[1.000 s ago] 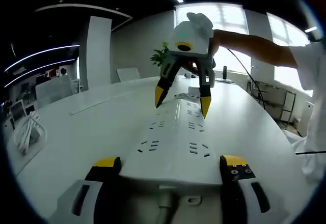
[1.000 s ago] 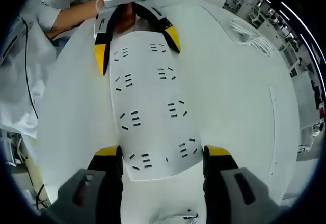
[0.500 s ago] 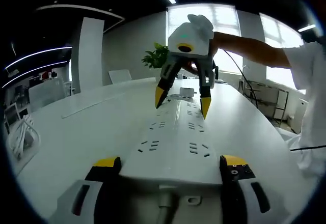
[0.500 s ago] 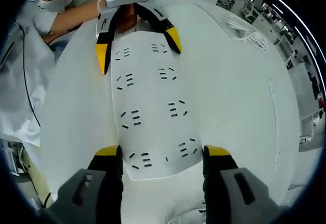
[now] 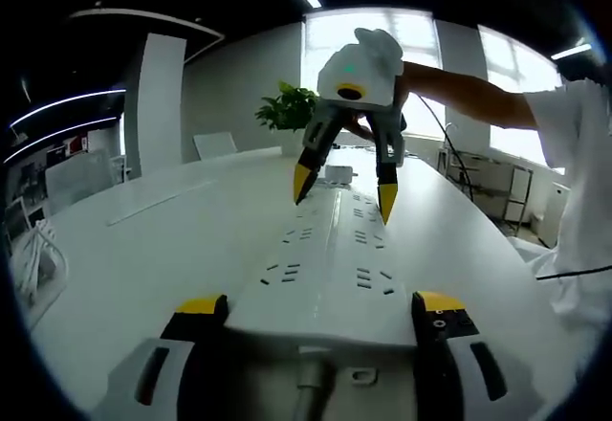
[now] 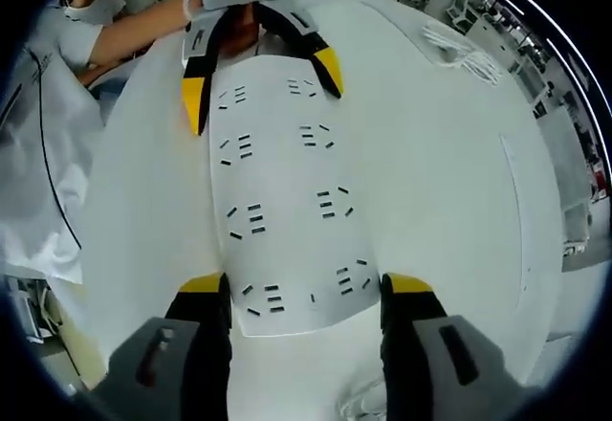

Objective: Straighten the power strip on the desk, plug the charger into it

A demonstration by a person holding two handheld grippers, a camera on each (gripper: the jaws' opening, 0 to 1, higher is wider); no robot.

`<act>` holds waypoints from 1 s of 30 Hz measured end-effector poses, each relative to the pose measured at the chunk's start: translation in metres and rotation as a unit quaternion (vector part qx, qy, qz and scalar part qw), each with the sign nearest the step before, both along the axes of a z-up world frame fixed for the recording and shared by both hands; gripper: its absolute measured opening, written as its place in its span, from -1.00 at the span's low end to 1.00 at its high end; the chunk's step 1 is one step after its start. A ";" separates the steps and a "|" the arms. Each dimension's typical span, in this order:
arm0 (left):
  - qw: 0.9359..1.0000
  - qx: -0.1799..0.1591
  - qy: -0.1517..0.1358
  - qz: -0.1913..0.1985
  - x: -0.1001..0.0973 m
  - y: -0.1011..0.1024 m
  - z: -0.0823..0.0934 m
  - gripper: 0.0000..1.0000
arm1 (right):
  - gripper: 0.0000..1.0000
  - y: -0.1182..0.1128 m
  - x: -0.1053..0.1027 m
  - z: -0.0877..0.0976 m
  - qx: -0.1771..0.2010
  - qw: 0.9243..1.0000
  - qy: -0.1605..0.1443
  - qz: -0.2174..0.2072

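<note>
The white power strip (image 5: 330,258) (image 6: 287,210) lies flat on the white surface (image 5: 172,239) (image 6: 440,163), its long axis running straight from one gripper to the other. The left gripper (image 5: 320,314) (image 6: 260,77) has its fingers spread either side of the cord end, close against the strip's long edges; the right gripper (image 6: 304,287) (image 5: 344,191) straddles the far end the same way, fingers spread at the edges, though firm contact cannot be told. Against the earlier frames the strip keeps its place between both pairs of fingers, while the room behind has slid sideways, so strip and grippers are swinging together. Broad bare surface lies on both sides; a bundle of white cable (image 6: 464,50) (image 5: 24,258) sits well apart near the surface's edge, and a plant (image 5: 287,110) stands beyond the far end.
</note>
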State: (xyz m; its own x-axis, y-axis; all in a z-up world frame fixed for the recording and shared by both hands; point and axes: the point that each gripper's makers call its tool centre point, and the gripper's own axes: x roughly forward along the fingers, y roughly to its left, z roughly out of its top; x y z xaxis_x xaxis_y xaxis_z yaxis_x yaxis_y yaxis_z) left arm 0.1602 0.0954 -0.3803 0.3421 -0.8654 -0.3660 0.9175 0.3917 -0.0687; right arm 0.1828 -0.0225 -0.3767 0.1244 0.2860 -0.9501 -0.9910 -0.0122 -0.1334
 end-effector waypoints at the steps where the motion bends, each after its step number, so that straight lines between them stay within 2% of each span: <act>1: 1.000 0.000 0.000 -0.001 0.000 0.000 0.000 0.59 | 0.23 0.000 -0.001 0.000 -0.001 1.000 0.000 -0.001; 30: 0.999 0.000 -0.003 -0.039 -0.006 -0.005 -0.001 0.59 | 0.23 -0.006 -0.017 0.000 0.009 0.999 -0.008 -0.045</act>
